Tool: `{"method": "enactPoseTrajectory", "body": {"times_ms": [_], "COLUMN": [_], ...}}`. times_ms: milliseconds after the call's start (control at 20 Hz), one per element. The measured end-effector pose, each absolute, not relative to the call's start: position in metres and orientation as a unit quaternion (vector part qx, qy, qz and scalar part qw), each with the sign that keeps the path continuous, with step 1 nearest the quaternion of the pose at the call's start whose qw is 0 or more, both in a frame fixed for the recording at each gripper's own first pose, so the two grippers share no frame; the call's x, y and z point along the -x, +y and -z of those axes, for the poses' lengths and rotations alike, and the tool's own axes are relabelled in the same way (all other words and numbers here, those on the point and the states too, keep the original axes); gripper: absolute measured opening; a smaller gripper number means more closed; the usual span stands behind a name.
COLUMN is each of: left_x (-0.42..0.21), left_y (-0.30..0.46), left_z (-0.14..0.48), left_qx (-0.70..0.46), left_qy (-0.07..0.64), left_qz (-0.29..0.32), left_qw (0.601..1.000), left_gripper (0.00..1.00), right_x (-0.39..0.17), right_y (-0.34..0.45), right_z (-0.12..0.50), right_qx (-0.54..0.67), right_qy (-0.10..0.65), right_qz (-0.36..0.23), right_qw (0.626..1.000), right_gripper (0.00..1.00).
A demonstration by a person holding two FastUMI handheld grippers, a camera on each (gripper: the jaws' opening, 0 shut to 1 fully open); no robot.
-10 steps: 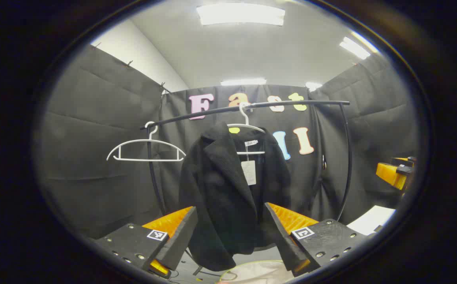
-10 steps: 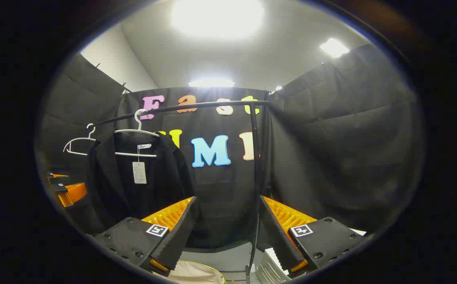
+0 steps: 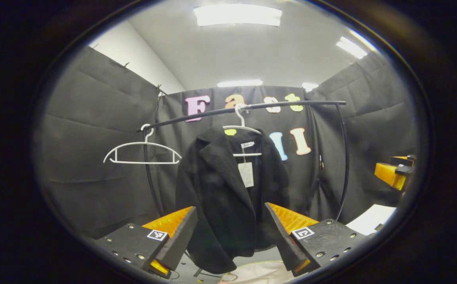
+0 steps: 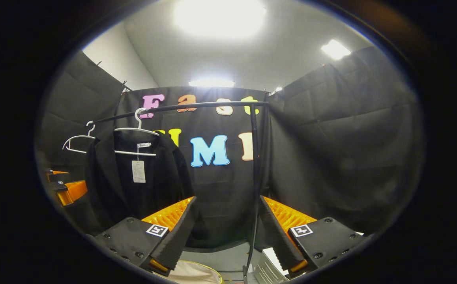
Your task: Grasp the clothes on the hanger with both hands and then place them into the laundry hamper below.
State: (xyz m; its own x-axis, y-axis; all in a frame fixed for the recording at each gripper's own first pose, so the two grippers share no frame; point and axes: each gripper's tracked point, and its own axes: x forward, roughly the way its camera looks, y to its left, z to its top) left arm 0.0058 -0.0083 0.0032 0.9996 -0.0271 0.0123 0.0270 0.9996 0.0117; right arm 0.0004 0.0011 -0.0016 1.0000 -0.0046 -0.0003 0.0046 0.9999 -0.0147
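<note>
A black jacket (image 3: 220, 197) with a white tag hangs on a white hanger (image 3: 241, 127) from a black rail (image 3: 248, 107). My left gripper (image 3: 230, 236) stands open straight in front of the jacket's lower part, short of it. In the right gripper view the jacket (image 4: 133, 185) hangs off to the left, and my right gripper (image 4: 226, 232) is open, facing the rail's upright post (image 4: 255, 169). The pale rim of the laundry hamper (image 3: 260, 272) peeks below the jacket, and the hamper (image 4: 193, 274) also lies under my right gripper. The left gripper (image 4: 68, 189) shows at the far left edge.
An empty white hanger (image 3: 141, 152) hangs at the rail's left end. The other gripper (image 3: 394, 173) shows orange at the right edge of the left gripper view. A white sheet (image 3: 370, 219) lies low on the right. A grey ribbed object (image 4: 270, 270) sits by the post's foot.
The jacket and rail have shifted slightly left and down in the left gripper view. The right gripper view is almost unchanged. Both grippers stay open.
</note>
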Motion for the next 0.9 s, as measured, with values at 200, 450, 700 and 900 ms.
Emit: {"method": "enactPoseTrajectory", "body": {"times_ms": [200, 450, 700, 900], "left_x": [-0.009, -0.013, -0.022, -0.034], "left_y": [-0.005, -0.001, 0.003, 0.006], "left_z": [-0.001, -0.002, 0.0, 0.0], "left_qx": [-0.004, -0.006, -0.006, 0.003], "left_qy": [-0.005, -0.008, -0.012, -0.014], "left_qz": [0.015, 0.02, 0.029, 0.04], "left_qw": [1.0, 1.0, 0.999, 0.999], "left_gripper": [1.0, 1.0, 1.0, 1.0], "right_x": [-0.002, -0.005, -0.008, -0.015], "right_y": [0.003, 0.009, 0.022, 0.044], "right_z": [0.002, 0.002, 0.0, -0.002], "right_qx": [0.013, 0.013, 0.017, 0.013], "right_qy": [0.0, 0.0, -0.001, -0.002], "right_qz": [0.003, 0.007, 0.004, -0.006], "right_qw": [1.0, 1.0, 1.0, 1.0], "right_gripper": [0.96, 0.96, 0.96, 0.96]}}
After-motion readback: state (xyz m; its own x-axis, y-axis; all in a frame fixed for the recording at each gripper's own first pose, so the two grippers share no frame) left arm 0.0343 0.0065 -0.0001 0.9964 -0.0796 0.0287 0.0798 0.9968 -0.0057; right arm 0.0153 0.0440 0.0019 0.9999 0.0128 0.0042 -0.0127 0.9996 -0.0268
